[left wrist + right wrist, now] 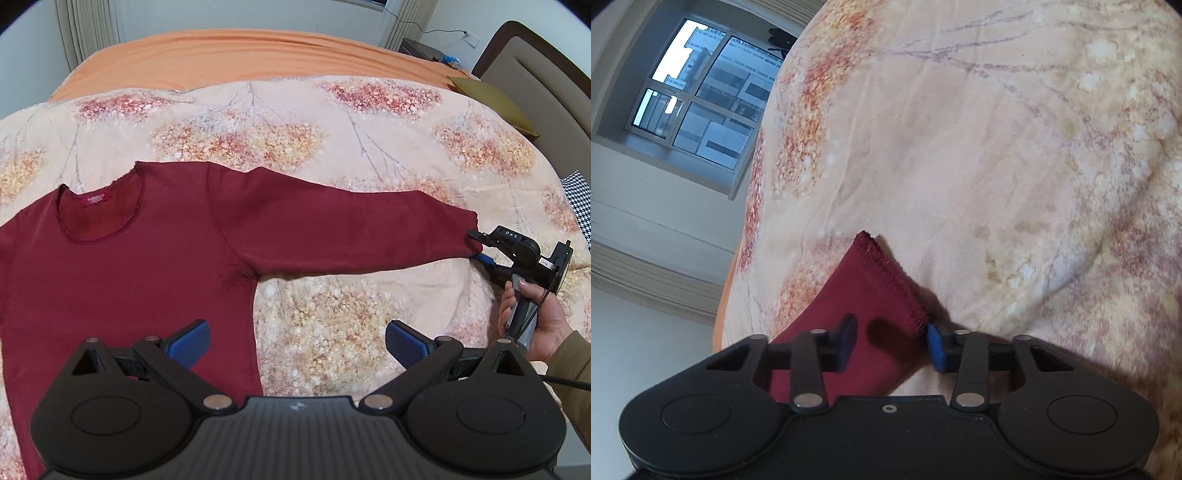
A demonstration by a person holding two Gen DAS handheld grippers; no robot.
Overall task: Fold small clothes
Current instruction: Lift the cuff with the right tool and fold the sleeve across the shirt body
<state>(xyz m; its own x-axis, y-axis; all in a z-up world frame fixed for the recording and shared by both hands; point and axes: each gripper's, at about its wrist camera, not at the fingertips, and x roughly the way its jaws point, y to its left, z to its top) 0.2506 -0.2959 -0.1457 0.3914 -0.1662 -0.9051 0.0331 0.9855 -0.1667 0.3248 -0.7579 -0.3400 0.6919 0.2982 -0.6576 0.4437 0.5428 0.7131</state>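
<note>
A dark red long-sleeved shirt (pixel 140 258) lies flat on the floral quilt (pixel 332 147), collar toward the far side, one sleeve (pixel 351 232) stretched out to the right. My left gripper (pixel 297 341) is open above the shirt's side edge, empty. My right gripper (pixel 476 245) is at the sleeve cuff; in the right wrist view the cuff (pixel 886 291) lies between its two blue pads (pixel 849 341), which stand apart and do not clamp it. My right gripper (pixel 892 341) is open.
The quilt covers a bed with an orange sheet (pixel 240 55) at the far side. An olive pillow (pixel 491 103) and a padded headboard (pixel 535 74) are at the right. A window (pixel 694 92) and curtain show past the bed edge.
</note>
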